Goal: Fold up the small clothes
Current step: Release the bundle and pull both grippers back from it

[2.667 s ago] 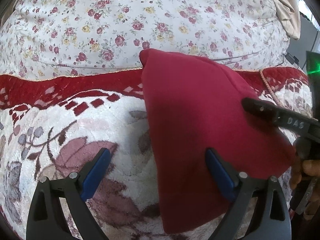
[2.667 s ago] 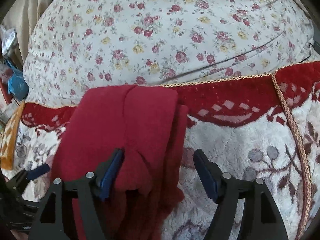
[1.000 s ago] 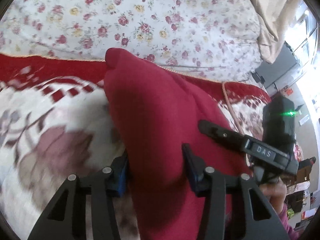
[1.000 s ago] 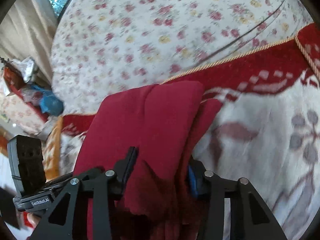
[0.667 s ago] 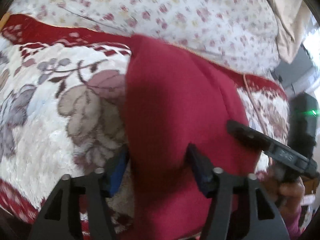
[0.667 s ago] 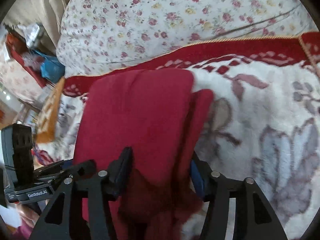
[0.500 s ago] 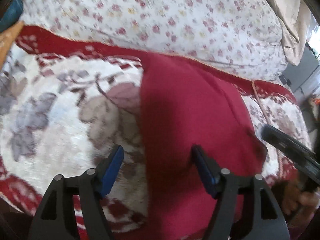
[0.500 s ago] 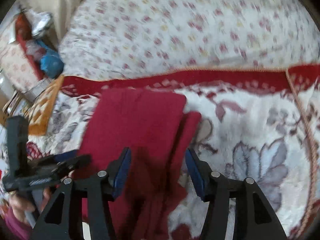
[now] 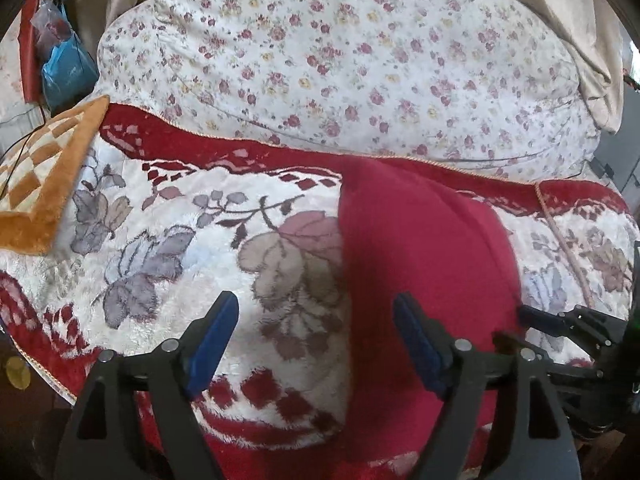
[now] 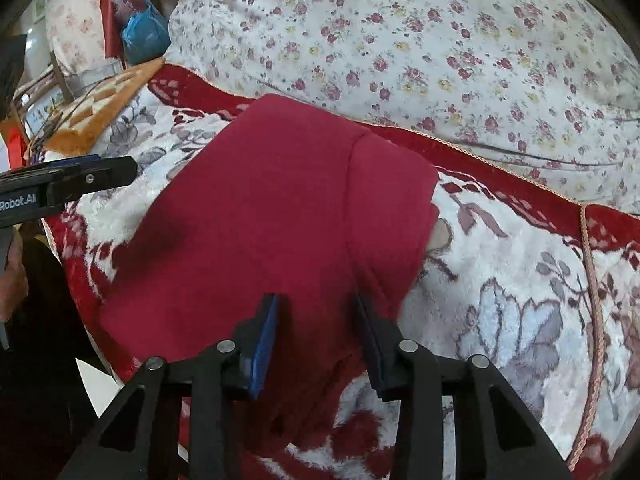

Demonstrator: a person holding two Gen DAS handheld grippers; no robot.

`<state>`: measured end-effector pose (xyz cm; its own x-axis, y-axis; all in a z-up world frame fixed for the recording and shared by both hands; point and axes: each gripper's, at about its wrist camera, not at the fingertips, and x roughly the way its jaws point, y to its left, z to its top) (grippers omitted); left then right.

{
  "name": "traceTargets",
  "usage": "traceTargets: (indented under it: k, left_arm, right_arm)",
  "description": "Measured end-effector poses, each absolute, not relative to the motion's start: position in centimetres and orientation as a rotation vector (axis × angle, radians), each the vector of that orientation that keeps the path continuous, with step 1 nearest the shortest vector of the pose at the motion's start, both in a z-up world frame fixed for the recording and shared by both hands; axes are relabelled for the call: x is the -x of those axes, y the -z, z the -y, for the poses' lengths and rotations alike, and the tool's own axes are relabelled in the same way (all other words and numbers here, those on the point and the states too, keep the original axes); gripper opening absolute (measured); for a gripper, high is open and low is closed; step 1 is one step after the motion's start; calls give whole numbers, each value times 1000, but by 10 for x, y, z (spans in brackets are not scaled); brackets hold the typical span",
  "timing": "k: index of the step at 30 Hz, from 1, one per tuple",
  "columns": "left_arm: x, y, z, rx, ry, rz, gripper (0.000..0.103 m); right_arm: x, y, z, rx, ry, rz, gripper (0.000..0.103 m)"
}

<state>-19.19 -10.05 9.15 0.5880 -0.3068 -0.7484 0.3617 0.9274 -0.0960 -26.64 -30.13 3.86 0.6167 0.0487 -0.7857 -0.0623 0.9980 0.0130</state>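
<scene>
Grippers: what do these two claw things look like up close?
Each gripper (left, right) has black plastic frames with triangular cut-outs and silver screws. The fingers carry blue pads. In the right wrist view the left one shows white "Robot.AI" lettering.

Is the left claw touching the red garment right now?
Cannot tell. In the left wrist view the left claw is wide open, its right finger overlapping the red garment.

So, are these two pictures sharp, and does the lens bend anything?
Left wrist view: mostly sharp, with strong fisheye bulge, dark corners and a soft shadow on the red garment. Right wrist view: equally bulged; the garment's near part by the right gripper lies in shadow.
</scene>
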Motion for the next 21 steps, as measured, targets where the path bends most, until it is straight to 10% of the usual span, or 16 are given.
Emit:
traceTargets:
  k: [21]
  left_arm:
    - [230,-131,112,-119,366,-712,83]
  right_arm:
    - [306,-107,305,-182,81,-735,89]
